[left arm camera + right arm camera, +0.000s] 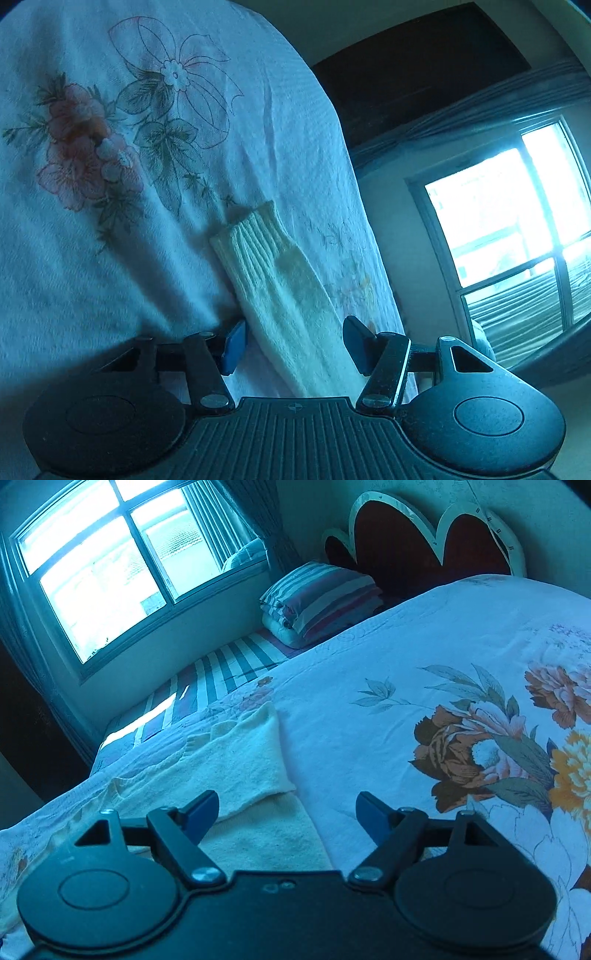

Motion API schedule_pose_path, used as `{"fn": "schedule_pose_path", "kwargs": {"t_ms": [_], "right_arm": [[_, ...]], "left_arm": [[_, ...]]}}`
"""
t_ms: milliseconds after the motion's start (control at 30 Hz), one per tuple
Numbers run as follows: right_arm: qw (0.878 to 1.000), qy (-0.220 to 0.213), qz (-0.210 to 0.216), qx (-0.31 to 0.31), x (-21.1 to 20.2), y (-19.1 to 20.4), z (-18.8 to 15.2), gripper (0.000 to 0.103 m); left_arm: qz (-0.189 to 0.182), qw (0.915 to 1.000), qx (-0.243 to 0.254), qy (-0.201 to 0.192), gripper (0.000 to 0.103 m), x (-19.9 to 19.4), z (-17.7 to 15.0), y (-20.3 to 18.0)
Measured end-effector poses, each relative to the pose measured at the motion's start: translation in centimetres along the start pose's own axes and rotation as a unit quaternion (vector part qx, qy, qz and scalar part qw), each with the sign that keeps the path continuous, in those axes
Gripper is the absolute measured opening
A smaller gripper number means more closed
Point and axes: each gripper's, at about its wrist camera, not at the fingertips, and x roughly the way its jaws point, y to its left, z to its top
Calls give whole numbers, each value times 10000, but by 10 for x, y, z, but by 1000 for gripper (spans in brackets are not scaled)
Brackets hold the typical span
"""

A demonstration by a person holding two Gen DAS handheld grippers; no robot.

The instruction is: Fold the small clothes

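Cream ribbed knit sock (284, 295) on floral bedsheet (110, 258), seemingly folded once; left gripper (293, 345), right gripper (286, 818) wide open, empty.

Both of your wrist views carry a heavy blue-teal cast, and the room reads dim overall. Your only light source is the window (517, 221), blown out to pure white in the left view and nearly as washed out in the right view (99, 565) (no detail survives through the panes). A sunlit strip falls across the striped sheet (207, 672) under it. The floral bedspread (406, 657) is evenly, softly lit, with shadow deepening toward the gripper bodies. Fisheye bending curves the bed edge and window frame, corners vignette to black, and the nearest fabric looks slightly soft.
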Motion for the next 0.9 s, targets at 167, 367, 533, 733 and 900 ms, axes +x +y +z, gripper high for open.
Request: {"fn": "schedule_pose_path", "kwargs": {"t_ms": [167,367,533,733,900], "right_arm": [[9999,-105,-83,-5,-3,7,0,81],[9994,-230,-175,171,-8,-7,6,81],[9989,-314,-257,221,-9,-31,12,81],[9983,-334,-258,407,-9,-66,17,81],[9984,-311,-279,369,-11,-95,25,81]], "left_arm": [[-34,9997,228,-70,52,18,6,-8],[178,9979,621,71,2,33,10,-20],[-371,9794,1979,180,2,34,-24,-112],[-1185,9324,3306,850,2,40,-138,-225],[-1402,8965,3946,1447,2,60,-244,-273]]}}
